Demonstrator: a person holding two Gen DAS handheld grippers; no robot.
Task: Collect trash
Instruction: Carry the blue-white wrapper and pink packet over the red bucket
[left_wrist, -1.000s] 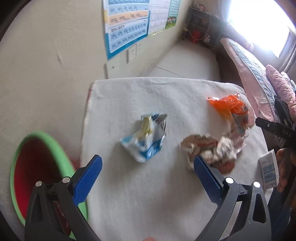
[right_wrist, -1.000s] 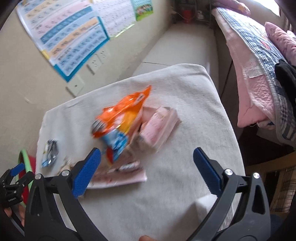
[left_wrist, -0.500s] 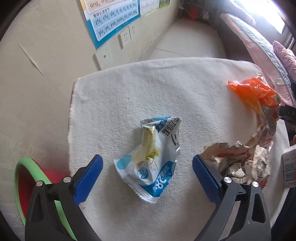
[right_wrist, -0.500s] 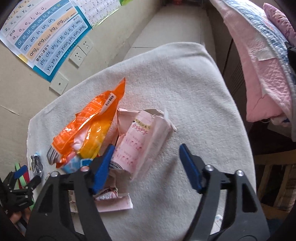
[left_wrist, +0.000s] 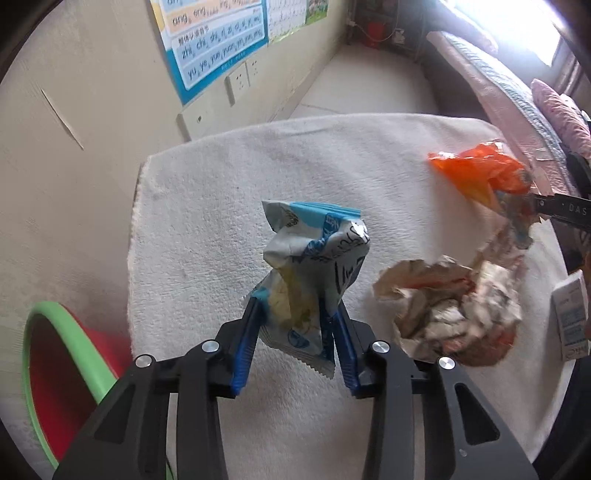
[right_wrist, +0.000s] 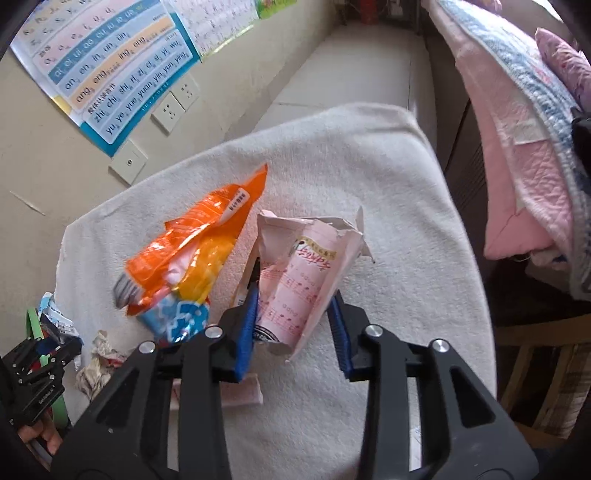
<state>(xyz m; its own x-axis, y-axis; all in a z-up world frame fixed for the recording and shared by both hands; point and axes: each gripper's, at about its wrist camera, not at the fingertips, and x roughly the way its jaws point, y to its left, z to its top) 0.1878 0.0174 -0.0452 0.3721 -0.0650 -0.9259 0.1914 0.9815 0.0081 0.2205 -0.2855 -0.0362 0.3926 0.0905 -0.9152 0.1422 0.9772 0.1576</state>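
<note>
The bench (left_wrist: 207, 206), draped in a white terry-cloth towel, stood against a beige wall carrying a blue-bordered pinyin poster (left_wrist: 214, 44) and white wall sockets (left_wrist: 242, 79). The left claw (left_wrist: 297, 321) was pinched on a crumpled blue-and-white snack wrapper (left_wrist: 314, 266), which stood upright between its blue pads. To its right lay a crushed ball of brownish paper (left_wrist: 454, 310) and an orange plastic snack bag (left_wrist: 480, 173). A red basin with a green rim (left_wrist: 55, 369) sat on the floor beside the bench's left edge. The right claw (right_wrist: 295, 310) was clamped on a torn pink paper packet (right_wrist: 303, 273), with the orange bag just beside it on the left. A bed with a pink quilt (right_wrist: 517, 166) ran along the right side of the room, beyond a pale tiled floor (right_wrist: 351, 66).
</note>
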